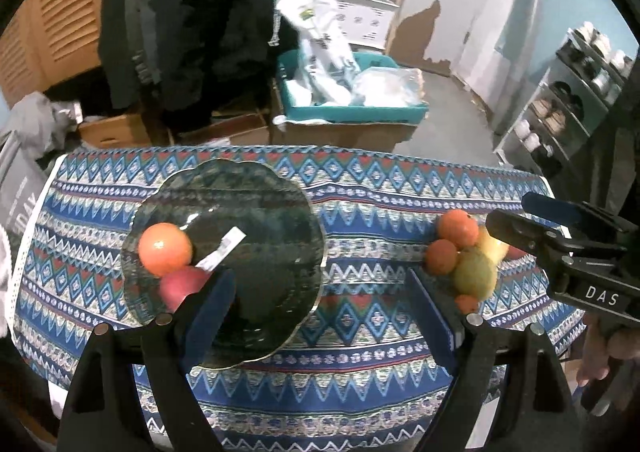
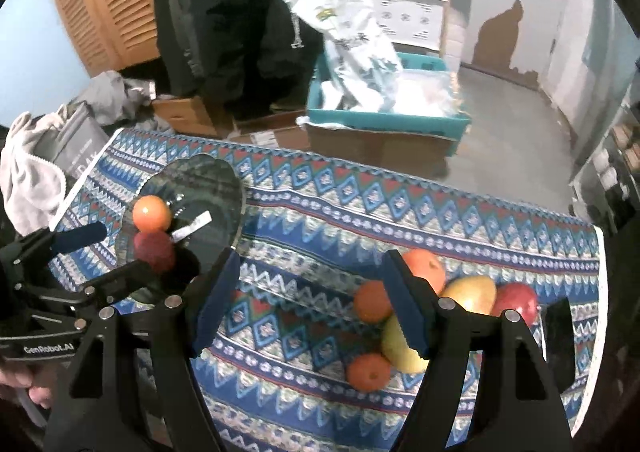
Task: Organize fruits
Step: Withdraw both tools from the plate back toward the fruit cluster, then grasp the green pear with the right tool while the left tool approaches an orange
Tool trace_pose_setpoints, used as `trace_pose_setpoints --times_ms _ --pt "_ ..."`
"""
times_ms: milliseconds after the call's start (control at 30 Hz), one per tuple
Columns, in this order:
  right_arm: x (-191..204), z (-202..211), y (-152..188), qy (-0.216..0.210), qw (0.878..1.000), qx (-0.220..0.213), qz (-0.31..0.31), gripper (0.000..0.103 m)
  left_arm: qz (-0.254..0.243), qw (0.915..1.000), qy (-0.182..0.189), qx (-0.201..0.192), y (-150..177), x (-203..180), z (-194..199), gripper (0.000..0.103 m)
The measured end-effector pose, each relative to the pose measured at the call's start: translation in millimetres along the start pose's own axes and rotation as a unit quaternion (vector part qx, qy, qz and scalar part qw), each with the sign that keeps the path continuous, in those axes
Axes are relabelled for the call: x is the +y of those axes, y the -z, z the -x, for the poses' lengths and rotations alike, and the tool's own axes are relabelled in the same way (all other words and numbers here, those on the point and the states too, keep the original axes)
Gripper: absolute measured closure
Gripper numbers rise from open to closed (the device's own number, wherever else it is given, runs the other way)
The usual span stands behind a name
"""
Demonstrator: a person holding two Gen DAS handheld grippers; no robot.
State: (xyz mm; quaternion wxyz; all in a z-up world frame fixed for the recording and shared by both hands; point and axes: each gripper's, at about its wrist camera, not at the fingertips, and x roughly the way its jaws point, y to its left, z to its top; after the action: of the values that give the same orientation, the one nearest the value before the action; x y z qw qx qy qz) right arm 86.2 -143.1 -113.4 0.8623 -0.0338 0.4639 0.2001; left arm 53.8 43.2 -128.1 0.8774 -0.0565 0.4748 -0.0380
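So far two fruits (image 1: 165,249) sit on the glass plate (image 1: 280,211); six (image 2: 472,294) wait near the cloth's right edge; both grippers' jaws gape, empty.

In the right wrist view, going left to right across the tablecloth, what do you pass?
Glass plate holding an orange and a red fruit → bare patterned tablecloth → loose fruit pile, ending with the red apple.

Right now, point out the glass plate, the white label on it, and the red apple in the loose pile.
glass plate (image 1: 276,187): left wrist view, bare far part.
white label (image 1: 226,246): left wrist view, middle of the strip.
red apple (image 2: 518,302): right wrist view, its exposed top.
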Motion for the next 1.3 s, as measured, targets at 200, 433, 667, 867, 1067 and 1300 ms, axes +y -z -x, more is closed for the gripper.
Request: trace_pose_setpoints --times_ms 200,433,667,867,1067,1300 --pt "-27 6 14 0.012 1.0 0.003 -0.02 0.029 -0.025 0.9996 0.006 0.008 -3 -24 -8 0.016" --pt "-58 5 31 0.027 0.998 0.015 -0.045 0.029 -0.053 0.9983 0.012 0.02 -1 -50 -20 0.016" --pt "-83 -9 49 0.027 0.996 0.041 -0.071 0.029 -0.074 0.9962 0.011 0.045 4 -67 -44 0.016" --pt "-92 -26 63 0.03 0.994 0.065 -0.077 0.029 -0.086 0.9941 0.003 0.066 10 -76 -63 0.016" --pt "-97 -52 76 0.024 0.991 0.1 -0.086 0.029 -0.089 0.9929 0.001 0.079 13 -81 -79 0.016" --pt "-98 -83 87 0.021 0.987 0.135 -0.083 0.029 -0.092 0.9909 0.001 0.099 19 -83 -100 0.016"
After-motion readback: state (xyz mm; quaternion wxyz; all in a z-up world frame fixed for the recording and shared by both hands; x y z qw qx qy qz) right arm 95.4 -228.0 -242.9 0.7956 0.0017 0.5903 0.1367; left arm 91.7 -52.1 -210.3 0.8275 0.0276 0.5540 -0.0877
